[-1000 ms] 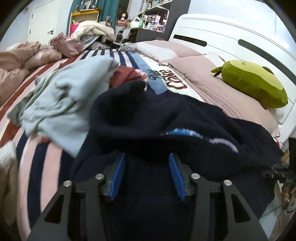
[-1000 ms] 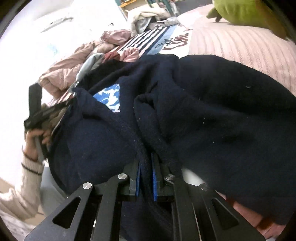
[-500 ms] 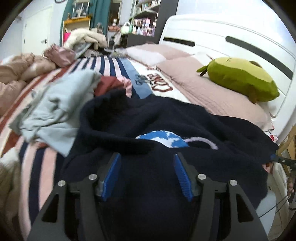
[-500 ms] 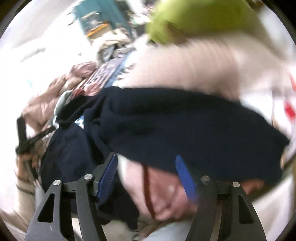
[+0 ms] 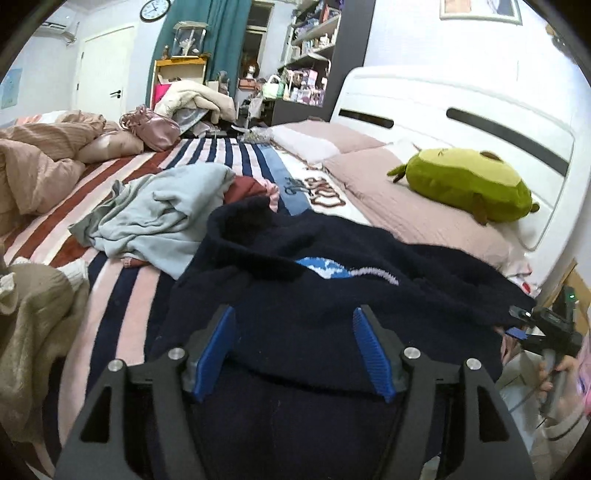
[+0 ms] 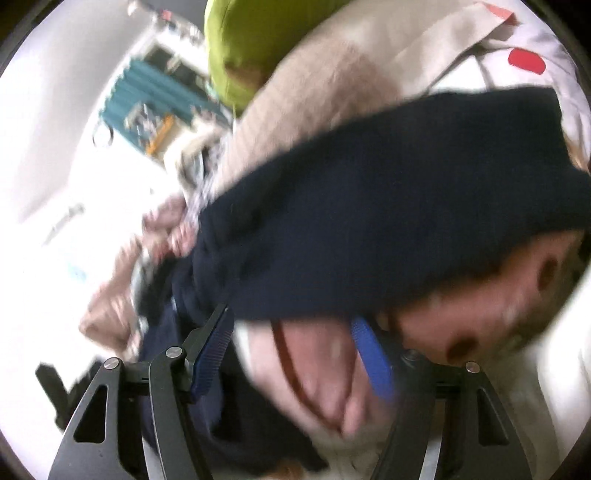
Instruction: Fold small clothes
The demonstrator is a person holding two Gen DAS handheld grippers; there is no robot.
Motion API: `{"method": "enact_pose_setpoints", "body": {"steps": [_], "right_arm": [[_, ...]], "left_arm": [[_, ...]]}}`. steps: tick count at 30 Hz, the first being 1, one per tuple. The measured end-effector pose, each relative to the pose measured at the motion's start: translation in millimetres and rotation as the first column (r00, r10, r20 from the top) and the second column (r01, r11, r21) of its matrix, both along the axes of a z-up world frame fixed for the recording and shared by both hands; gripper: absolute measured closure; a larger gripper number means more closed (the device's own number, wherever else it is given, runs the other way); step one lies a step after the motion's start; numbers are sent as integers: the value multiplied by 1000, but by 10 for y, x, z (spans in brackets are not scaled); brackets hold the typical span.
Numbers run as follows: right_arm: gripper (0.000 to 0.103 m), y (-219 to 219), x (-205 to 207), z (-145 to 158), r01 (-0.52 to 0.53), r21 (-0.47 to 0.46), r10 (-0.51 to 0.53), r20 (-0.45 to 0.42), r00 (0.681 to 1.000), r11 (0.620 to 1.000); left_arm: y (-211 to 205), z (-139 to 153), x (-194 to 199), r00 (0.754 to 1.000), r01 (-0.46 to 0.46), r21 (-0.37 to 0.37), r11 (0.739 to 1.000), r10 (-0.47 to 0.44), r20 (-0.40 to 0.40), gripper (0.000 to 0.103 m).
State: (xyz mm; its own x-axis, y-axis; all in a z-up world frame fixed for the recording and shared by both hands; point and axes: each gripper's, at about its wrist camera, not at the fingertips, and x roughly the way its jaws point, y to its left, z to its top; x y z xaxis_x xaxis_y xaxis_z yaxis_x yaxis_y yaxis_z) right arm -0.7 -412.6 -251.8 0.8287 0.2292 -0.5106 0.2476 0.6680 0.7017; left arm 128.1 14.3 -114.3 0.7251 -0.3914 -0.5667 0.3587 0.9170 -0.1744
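Left wrist view: the left gripper [image 5: 293, 350] is opening, pads clear of the navy sweater [image 5: 332, 295] at frame centre; best smooth its bunched folds next. A light-blue garment [image 5: 155, 218] crowds the left.

Right wrist view, blurred: the right gripper [image 6: 293, 360] stands wide, holding nothing; sweater upper right.

room — white door [image 5: 104, 70] | teal curtain [image 5: 221, 40] | wall clock [image 5: 154, 10] | dark shelving [image 5: 314, 55] — white headboard [image 5: 461, 122]
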Motion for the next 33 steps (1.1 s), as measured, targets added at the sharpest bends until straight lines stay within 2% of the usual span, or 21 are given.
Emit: {"method": "enact_pose_setpoints", "body": {"steps": [2,4,5,6,9,15,17,18,22,24,26,27,28,30,31,33], "right_arm": [[41,-50,95,0,59,-13,-58,35,998,998],[56,-41,210,50,105,-98,-103,32,994,990],[82,-23,248,88,136,-154,-135,15,991,979],[98,-13,277,123,152,-192,-153,8,988,970],[99,20,288,336,167,-227,-153,77,985,959],[99,389,407,1205,155,-408,-64,229,971,900],[99,616,486,1503,111,-458,23,277,961,882],[99,792,591,1673,61,-494,100,293,951,868],[99,1490,856,1931,-101,-576,312,280,908,811],[99,1924,969,1846,-211,-596,426,246,870,775],[99,2417,1131,1632,-343,-605,538,172,825,719],[99,2716,1223,1438,-434,-601,606,109,788,671],[99,2878,1243,1277,-496,-586,649,69,757,641],[98,3248,1371,845,-657,-507,742,-51,669,557],[98,3435,1437,555,-724,-471,772,-131,623,504],[95,3646,1432,201,-765,-467,772,-234,591,444]], "left_arm": [[43,58,-51,1000,-11,-7,1000,11,22,40],[128,115,-93,999,-33,-25,999,33,30,40],[178,144,-113,998,-48,-38,998,49,28,40],[196,156,-118,998,-56,-45,997,57,28,40],[317,232,-239,995,-66,-66,996,70,70,38],[580,237,-325,991,-101,-65,993,107,85,37],[654,240,-357,990,-103,-75,992,109,87,37],[692,239,-372,989,-108,-74,991,114,89,37],[816,190,-402,985,-130,-73,989,137,101,37],[852,138,-395,984,-140,-70,988,147,104,37],[898,79,-377,983,-149,-69,986,155,100,37],[920,56,-366,982,-153,-70,986,159,97,37],[953,28,-349,983,-151,-77,986,158,89,37],[993,-15,-344,986,-145,-77,986,151,76,37],[999,-34,-351,986,-141,-70,988,146,76,37],[1003,-89,-338,988,-137,-47,989,140,69,37]]}}
